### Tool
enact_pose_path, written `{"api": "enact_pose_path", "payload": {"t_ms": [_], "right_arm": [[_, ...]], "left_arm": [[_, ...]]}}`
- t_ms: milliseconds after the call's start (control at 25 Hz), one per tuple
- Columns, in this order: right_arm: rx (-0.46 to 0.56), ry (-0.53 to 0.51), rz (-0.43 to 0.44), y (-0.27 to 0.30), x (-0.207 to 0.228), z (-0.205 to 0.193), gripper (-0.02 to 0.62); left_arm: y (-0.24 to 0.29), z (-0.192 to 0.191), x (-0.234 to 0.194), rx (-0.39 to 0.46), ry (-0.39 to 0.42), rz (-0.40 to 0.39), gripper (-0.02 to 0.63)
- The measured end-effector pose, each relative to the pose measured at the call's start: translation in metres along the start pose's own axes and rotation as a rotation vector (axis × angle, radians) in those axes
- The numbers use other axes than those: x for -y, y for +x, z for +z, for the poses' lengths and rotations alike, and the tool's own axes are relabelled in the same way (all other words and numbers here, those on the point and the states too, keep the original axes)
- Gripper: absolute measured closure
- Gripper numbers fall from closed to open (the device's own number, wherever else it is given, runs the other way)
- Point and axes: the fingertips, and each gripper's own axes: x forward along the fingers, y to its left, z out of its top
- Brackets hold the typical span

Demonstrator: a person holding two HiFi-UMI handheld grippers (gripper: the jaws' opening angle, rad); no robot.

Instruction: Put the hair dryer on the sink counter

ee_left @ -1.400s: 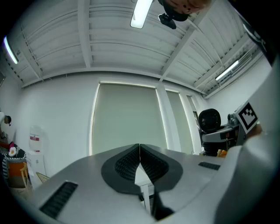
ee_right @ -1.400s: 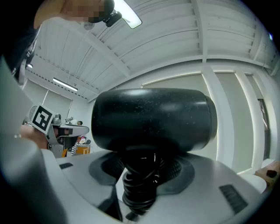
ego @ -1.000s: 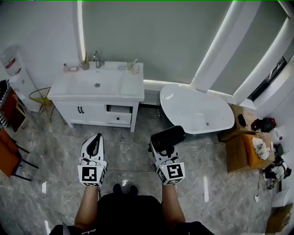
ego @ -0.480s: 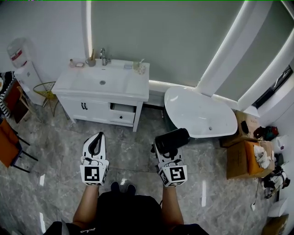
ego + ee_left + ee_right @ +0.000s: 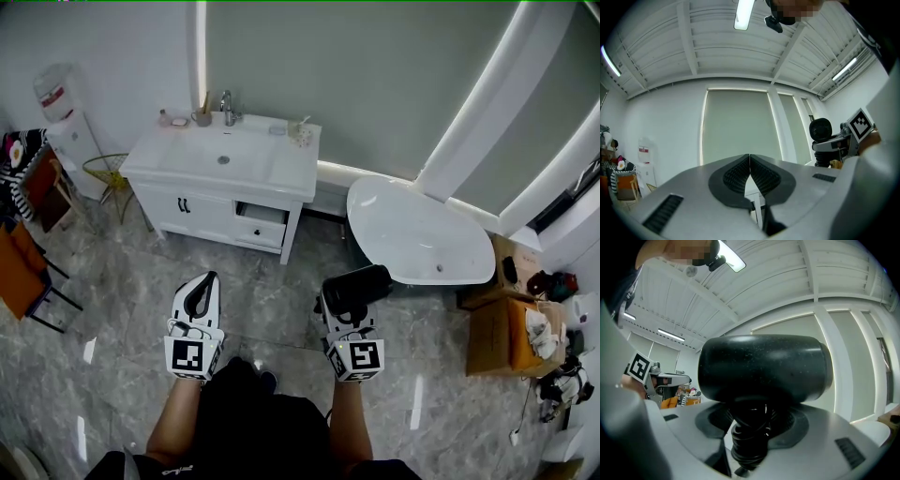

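A black hair dryer [image 5: 354, 287] [image 5: 764, 369] is held by its handle, with its cord coiled round it, in my right gripper [image 5: 343, 313] [image 5: 752, 427], which is shut on it; the barrel lies crosswise above the jaws. My left gripper [image 5: 198, 295] [image 5: 750, 177] is shut with nothing in it, its ribbed pads touching. Both are held out over the marble floor, well short of the white sink counter [image 5: 291, 171] at the upper left of the head view. The basin and tap [image 5: 226, 105] sit on that counter.
A white bathtub [image 5: 419, 234] stands to the right of the vanity, with cardboard boxes [image 5: 511, 323] beyond it. A water dispenser [image 5: 66, 117], a small gold stand and an orange chair [image 5: 23, 277] line the left side. Small toiletries sit along the counter's back edge.
The vanity and bathtub have shifted right and slightly down in the head view as the person turns and advances. Both grippers keep their pose, the right still gripping the hair dryer.
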Motion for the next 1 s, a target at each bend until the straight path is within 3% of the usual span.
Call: {"api": "enact_pose_path", "payload": {"t_ms": [480, 1000], "right_arm": [[0.011, -0.01, 0.038, 0.016, 0.008, -0.002, 0.377], [-0.005, -0.045, 0.01, 0.08, 0.048, -0.019, 0.379]], "left_arm": [[0.016, -0.021, 0.002, -0.01, -0.034, 0.015, 0.58], [0.102, -0.042, -0.009, 0.014, -0.051, -0.015, 0.58]]}}
